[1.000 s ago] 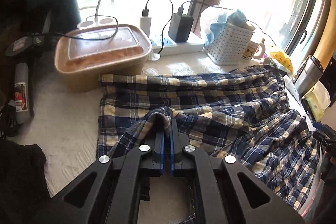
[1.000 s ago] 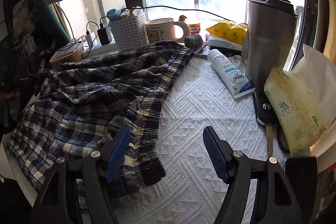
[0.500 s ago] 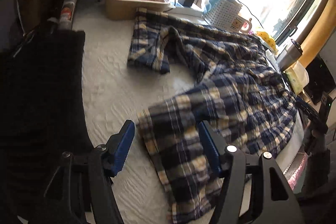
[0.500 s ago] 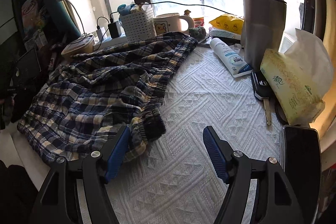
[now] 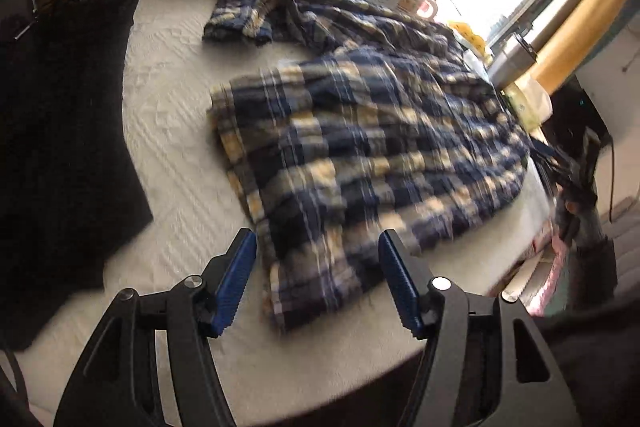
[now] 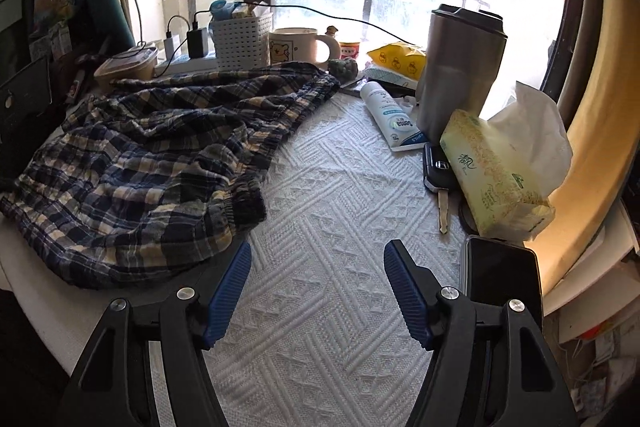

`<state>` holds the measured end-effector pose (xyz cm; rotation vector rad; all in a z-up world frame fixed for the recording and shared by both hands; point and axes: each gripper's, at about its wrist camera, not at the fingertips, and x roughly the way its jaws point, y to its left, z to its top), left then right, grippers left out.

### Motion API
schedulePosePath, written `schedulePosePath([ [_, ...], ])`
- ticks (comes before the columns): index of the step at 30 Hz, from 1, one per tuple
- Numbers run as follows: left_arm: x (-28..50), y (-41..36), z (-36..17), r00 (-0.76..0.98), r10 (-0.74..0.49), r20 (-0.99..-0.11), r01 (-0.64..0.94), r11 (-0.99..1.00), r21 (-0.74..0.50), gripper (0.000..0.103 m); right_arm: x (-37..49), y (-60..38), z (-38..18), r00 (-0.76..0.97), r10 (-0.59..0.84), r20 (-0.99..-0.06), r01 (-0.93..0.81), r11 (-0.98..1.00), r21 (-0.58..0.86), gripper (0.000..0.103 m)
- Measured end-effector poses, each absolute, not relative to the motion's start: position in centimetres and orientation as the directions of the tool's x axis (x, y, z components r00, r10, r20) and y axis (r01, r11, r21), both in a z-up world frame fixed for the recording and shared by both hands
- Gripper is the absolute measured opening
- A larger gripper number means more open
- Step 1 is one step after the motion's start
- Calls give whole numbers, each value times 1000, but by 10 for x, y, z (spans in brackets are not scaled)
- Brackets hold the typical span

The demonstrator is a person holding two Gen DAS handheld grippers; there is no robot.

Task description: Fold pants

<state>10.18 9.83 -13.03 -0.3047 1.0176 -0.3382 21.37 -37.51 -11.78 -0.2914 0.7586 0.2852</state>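
Plaid pants (image 5: 360,131) spread across counter (image 5: 168,155), long axis toward window edge. Left tool (image 5: 318,281) jaws wide, empty, near leg hem apparently between them (blurred). Right tool (image 6: 316,293) jaws wide, empty, waistband corner just left.

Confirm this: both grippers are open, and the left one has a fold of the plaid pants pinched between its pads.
Wrong. The left wrist view shows the left gripper open above the plaid pants, pinching nothing. The right gripper is open too.

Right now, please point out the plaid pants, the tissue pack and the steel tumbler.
plaid pants (image 5: 360,155): left wrist view, middle of cloth.
tissue pack (image 6: 492,175): right wrist view, printed side.
steel tumbler (image 6: 456,75): right wrist view, metal wall.
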Motion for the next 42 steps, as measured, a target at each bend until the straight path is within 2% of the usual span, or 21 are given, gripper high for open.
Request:
schedulePosePath([
  [6,83,89,-134,479,-431,-765,176,901,-397,63,222,-339,-129,669,237,-704,-494,850,-184,71],
  [10,80,81,-138,540,-411,-734,190,910,-370,63,236,-328,-134,623,314,-716,-543,833,-107,71],
  [11,80,79,-138,559,-393,-730,187,918,-351,54,237,-326,-134,609,334,-720,-559,824,-91,71],
  [12,80,78,-137,568,-378,-731,186,924,-333,42,235,-322,-133,602,350,-718,-575,814,-85,68],
  [13,83,77,-138,571,-363,-736,181,931,-318,16,233,-319,-131,594,367,-716,-594,800,-82,46],
  [14,85,79,-138,576,-354,-737,170,934,-315,13,232,-317,-130,598,363,-714,-593,801,-89,32],
  [16,86,84,-132,603,-347,-719,162,935,-316,6,230,-315,-127,604,367,-707,-593,800,-91,29],
  [23,81,104,-67,742,-325,-586,180,939,-293,5,219,-325,-90,672,384,-633,-537,841,-60,25],
  [26,77,114,-33,772,-345,-534,194,928,-319,5,210,-329,-60,690,391,-609,-521,853,-43,25],
  [31,68,128,7,767,-409,-495,216,890,-401,5,189,-333,-18,678,389,-624,-502,865,-7,25],
  [34,57,122,9,741,-426,-519,227,887,-403,5,173,-339,-6,666,378,-643,-484,875,13,25],
  [36,51,113,-4,699,-435,-567,224,887,-404,5,164,-341,-10,657,350,-668,-471,882,-1,25],
  [42,43,75,-115,448,-520,-727,146,845,-515,5,158,-366,-72,605,222,-765,-371,928,-24,25],
])
